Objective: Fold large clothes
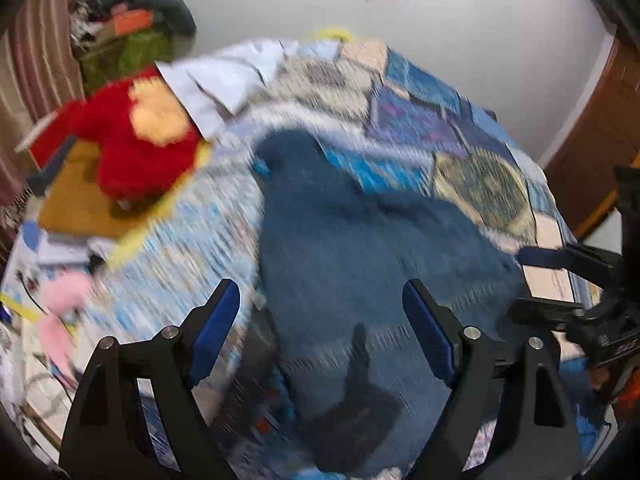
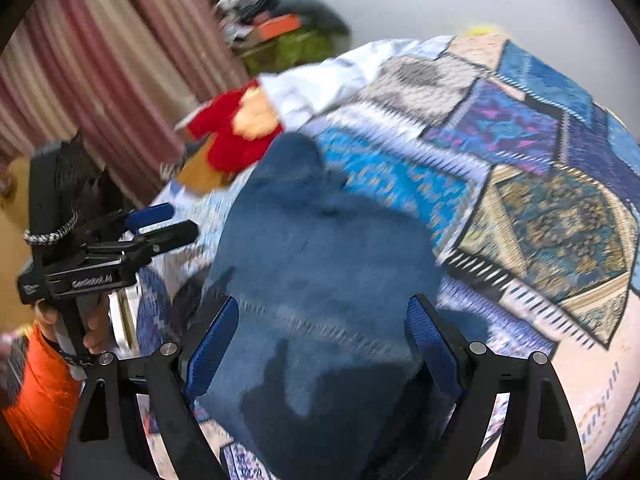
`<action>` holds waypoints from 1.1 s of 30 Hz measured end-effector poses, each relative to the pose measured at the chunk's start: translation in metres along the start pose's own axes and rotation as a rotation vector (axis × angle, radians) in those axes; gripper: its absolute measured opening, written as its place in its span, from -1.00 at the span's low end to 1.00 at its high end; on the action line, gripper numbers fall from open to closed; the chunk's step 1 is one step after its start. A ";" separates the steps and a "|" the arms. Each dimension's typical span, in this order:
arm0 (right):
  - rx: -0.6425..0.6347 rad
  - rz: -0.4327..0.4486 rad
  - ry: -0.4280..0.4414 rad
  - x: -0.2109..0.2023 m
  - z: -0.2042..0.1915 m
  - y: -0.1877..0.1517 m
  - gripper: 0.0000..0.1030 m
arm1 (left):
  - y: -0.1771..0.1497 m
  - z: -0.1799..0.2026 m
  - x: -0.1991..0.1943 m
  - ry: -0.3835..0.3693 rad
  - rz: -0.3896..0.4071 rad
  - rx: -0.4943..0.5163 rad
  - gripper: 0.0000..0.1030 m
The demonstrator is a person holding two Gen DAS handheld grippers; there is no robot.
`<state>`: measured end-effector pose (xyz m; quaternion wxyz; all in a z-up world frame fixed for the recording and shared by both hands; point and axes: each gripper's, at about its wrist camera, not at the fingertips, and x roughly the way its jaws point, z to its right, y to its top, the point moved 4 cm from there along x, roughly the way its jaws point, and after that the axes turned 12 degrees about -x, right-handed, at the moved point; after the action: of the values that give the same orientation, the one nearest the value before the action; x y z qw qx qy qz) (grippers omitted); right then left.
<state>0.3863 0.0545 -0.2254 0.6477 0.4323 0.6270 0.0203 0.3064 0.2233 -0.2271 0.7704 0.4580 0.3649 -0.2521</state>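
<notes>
while both views blur with motion, the left claw [image 1: 322,328] hangs with its blue pads wide apart and nothing between them, above a dark blue garment [image 1: 360,240] spread on the bed. the right claw [image 2: 322,344] is just as wide apart and empty over the same cloth. a hand [image 2: 86,320] with an orange sleeve [image 2: 40,396] grips the left tool's handle. the garment lies on a patchwork bedspread [image 2: 540,216]. farther off sit a red plush toy [image 1: 132,148] and white cloth [image 1: 224,80], then a striped curtain [image 2: 120,72] and a pale wall [image 1: 460,12].
</notes>
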 end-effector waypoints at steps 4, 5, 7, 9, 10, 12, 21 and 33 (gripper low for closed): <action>-0.021 -0.080 -0.024 0.016 -0.006 -0.028 0.65 | -0.042 0.001 0.022 0.062 -0.086 0.034 0.63; -0.022 -0.087 -0.025 0.015 -0.005 -0.033 0.65 | -0.051 -0.002 0.027 0.098 -0.097 0.041 0.63; -0.019 -0.090 -0.030 0.005 -0.003 -0.047 0.65 | -0.067 -0.007 0.026 0.134 -0.094 0.047 0.63; -0.012 -0.102 -0.105 -0.008 0.005 -0.063 0.65 | -0.080 -0.013 0.016 0.126 -0.078 0.036 0.67; -0.006 -0.106 -0.120 -0.013 0.009 -0.070 0.65 | -0.085 -0.016 0.011 0.123 -0.083 0.024 0.68; 0.042 -0.105 -0.118 -0.027 0.020 -0.085 0.65 | -0.092 -0.023 0.001 0.136 -0.087 0.004 0.68; 0.262 0.128 -0.123 -0.130 0.027 -0.105 0.65 | -0.088 -0.014 -0.089 0.182 0.081 0.022 0.68; 0.078 0.606 -0.213 -0.288 -0.095 -0.070 0.65 | -0.075 0.087 -0.277 -0.032 0.579 0.134 0.68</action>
<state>0.2104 -0.1026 -0.0224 0.6570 0.6235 0.3990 0.1427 0.1132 0.1269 -0.0188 0.7839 0.5889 0.1894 -0.0527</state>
